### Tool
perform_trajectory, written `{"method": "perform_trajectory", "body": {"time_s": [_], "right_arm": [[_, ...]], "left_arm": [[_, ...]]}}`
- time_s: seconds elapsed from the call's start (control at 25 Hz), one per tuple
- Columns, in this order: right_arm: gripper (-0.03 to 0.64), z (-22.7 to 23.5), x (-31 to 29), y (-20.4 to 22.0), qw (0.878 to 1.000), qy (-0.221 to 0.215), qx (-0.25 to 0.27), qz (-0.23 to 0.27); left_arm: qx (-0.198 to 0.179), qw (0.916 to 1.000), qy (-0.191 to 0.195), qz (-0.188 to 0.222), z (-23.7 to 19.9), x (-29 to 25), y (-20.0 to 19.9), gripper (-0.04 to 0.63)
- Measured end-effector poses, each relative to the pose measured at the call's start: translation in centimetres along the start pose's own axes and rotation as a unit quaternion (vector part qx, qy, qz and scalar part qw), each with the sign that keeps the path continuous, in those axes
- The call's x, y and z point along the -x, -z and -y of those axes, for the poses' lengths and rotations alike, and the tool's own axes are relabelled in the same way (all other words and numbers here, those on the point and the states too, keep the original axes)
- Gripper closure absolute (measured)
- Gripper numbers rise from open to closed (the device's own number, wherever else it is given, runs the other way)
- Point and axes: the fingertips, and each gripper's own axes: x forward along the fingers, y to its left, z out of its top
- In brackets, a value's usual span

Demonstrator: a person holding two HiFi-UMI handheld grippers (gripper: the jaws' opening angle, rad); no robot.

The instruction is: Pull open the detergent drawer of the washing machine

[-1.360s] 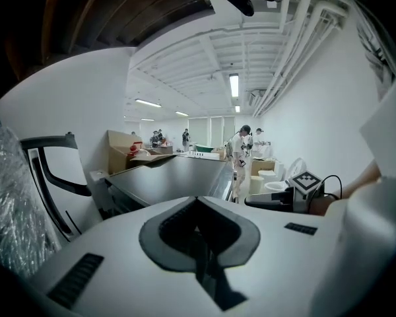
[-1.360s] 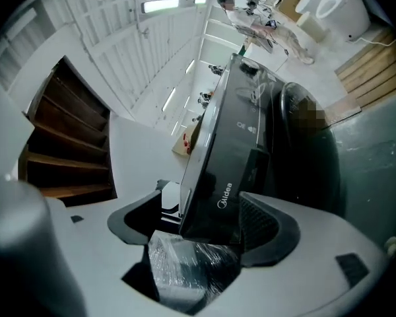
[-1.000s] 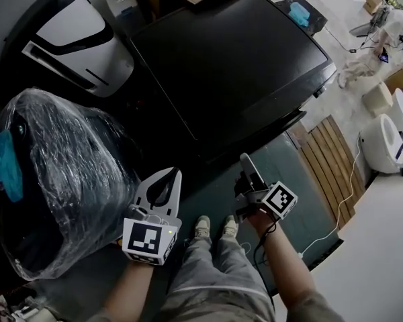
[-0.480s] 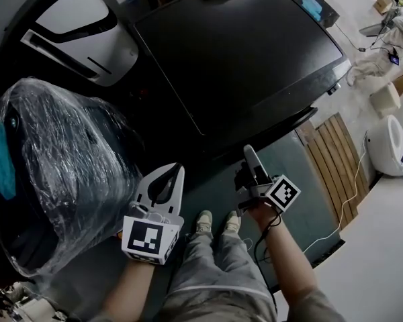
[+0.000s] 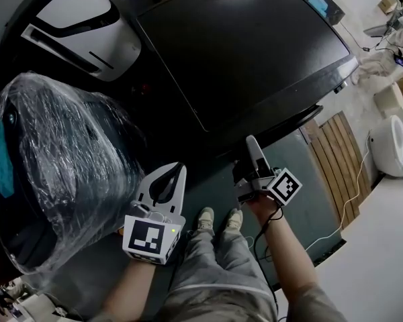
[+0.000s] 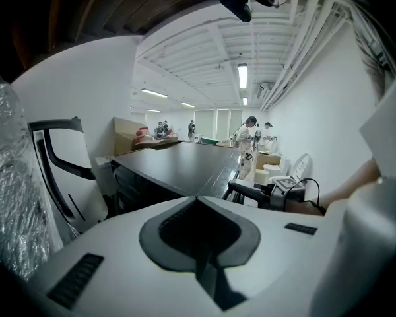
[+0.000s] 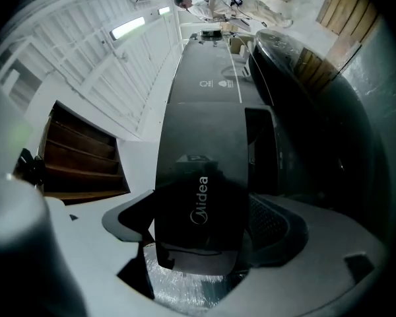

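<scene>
Right gripper (image 5: 250,146): jaws stood wide apart, just been opening; detergent drawer (image 7: 198,170) front lay between them, unclamped. Drawer face was glossy black and bore silver "Midea" lettering (image 7: 199,203). Drawer sat at front edge of black washing machine (image 5: 242,52). Left gripper (image 5: 173,173): jaws were together, empty, near plastic-wrapped bundle (image 5: 54,166).

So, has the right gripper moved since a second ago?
Yes, slightly: the right gripper edged away from the shoes toward the washing machine. Its jaws have just been opening, with the drawer front between them.
</scene>
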Motion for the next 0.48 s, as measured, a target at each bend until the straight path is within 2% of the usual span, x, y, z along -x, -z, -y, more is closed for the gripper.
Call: {"method": "perform_trajectory", "body": {"time_s": [0.08,0.24,0.48], "right_arm": [[0.206,0.02,0.02,-0.07,1.0,-0.002,0.002,0.0],[0.207,0.02,0.09,-0.04,1.0,-0.004,-0.002,0.0],[0.207,0.15,0.37,0.03,1.0,0.0,-0.005,-0.001]], "left_arm": [[0.004,1.0,0.0,-0.003,0.0,-0.02,0.07,0.578],[-0.013,0.9999,-0.001,-0.008,-0.3,0.06,0.5,0.578],[-0.005,1.0,0.002,-0.004,0.13,0.19,0.29,0.578]]}}
